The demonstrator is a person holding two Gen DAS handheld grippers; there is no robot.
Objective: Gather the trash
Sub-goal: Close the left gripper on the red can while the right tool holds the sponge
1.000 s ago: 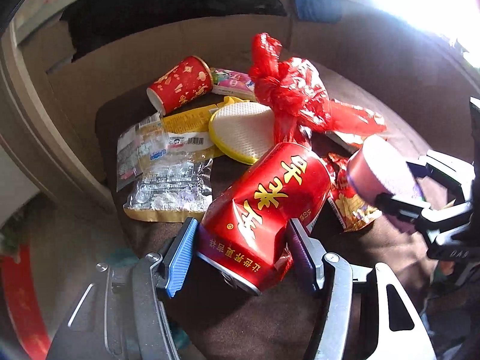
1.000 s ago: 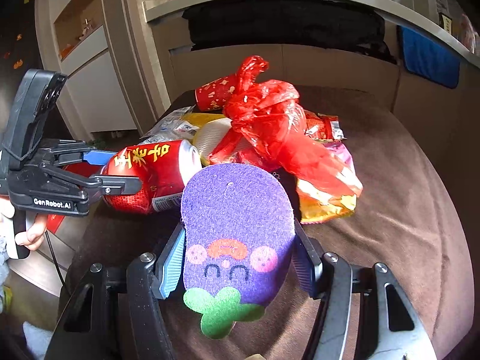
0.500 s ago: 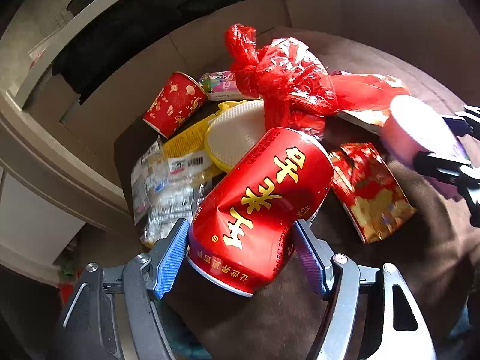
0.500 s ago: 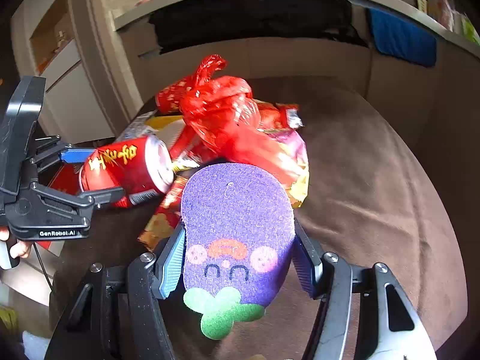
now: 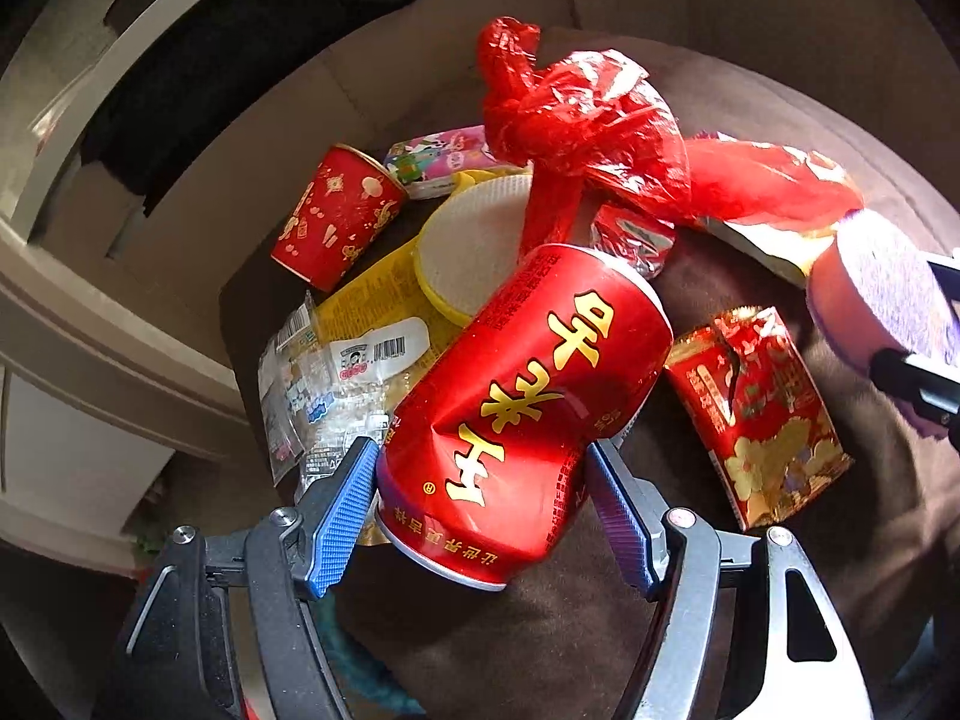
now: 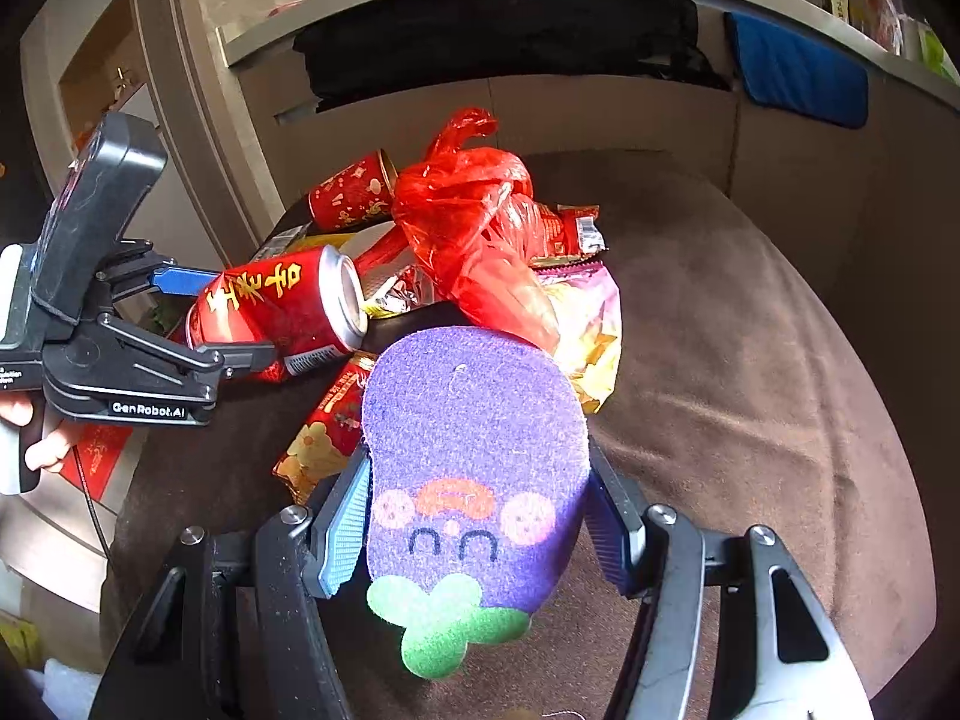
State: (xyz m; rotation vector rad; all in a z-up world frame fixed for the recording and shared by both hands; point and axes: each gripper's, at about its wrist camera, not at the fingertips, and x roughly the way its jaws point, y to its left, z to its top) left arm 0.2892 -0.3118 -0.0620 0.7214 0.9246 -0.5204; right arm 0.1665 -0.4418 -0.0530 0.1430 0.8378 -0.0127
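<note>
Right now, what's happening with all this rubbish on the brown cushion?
A person is clearing trash with two handheld grippers. The left gripper holds a dented red can between its pads, its jaws having just been opening slightly. The right gripper grips a purple sponge. A red plastic bag, a red paper cup and snack wrappers lie on the cushion.

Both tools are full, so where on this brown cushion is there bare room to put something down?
Bare brown cushion lies right of the red plastic bag and snack wrappers, toward the cushion's right edge. The left side is crowded: paper cup, red can, flat packets.
</note>
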